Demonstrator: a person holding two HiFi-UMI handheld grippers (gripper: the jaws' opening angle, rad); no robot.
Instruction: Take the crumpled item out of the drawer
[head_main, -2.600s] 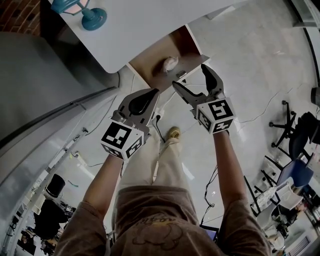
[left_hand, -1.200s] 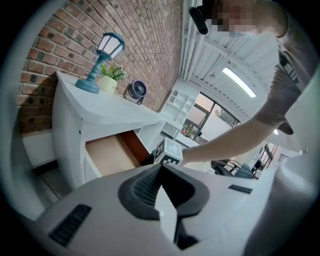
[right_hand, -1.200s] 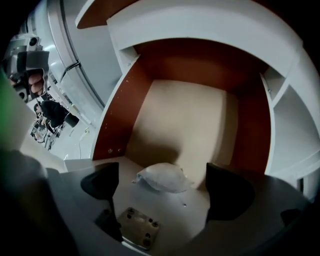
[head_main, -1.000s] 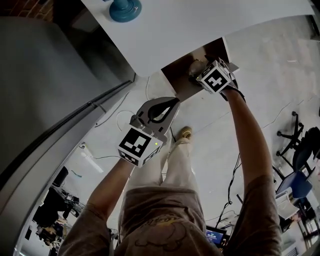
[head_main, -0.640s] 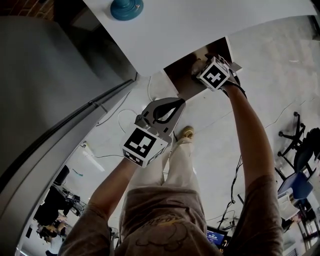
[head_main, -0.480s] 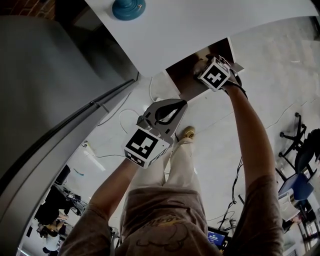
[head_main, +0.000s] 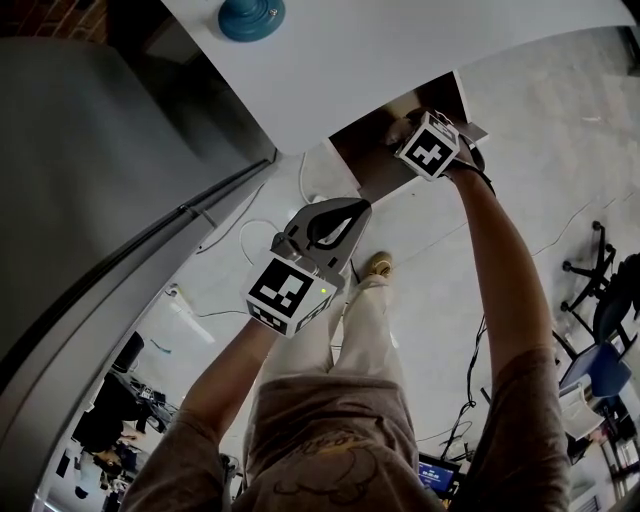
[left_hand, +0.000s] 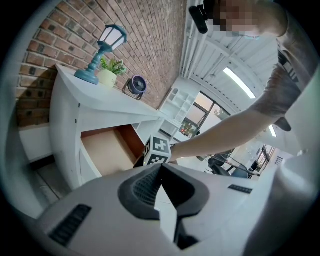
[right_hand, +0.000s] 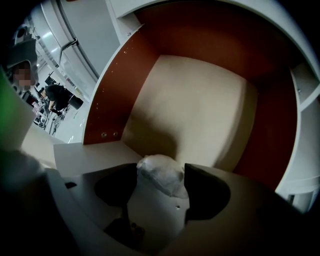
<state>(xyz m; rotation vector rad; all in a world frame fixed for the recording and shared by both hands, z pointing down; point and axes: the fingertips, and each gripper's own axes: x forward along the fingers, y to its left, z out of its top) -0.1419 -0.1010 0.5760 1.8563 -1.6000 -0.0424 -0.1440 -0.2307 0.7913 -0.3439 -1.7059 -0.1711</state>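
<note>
Now, crumpled wad (right_hand: 162, 177): pale and creased, lodged between the jaws of the right tool (right_hand: 161, 169), low inside the open drawer (right_hand: 112, 90), close to its front; whether it is resting on the drawer floor I cannot tell.
Right tool: pointing steeply down into the drawer; its jaws have just been closing and both pads now look pressed against the wad's sides, grasping it.
Left tool (left_hand: 161, 167): clenched on nothing, held outside the drawer, well apart from the right tool, on the person's side.
Progress: drawer open and wad gripped; judged left to do is lifting it clear of the drawer.
Edges: white front panel just beside the right tool; red-brown side walls flank it; the white counter (head_main: 400, 50) overhangs the drawer's rear.
Open room: bare drawer floor beyond the jaws; straight up and back toward the person looks the freest way out.
</note>
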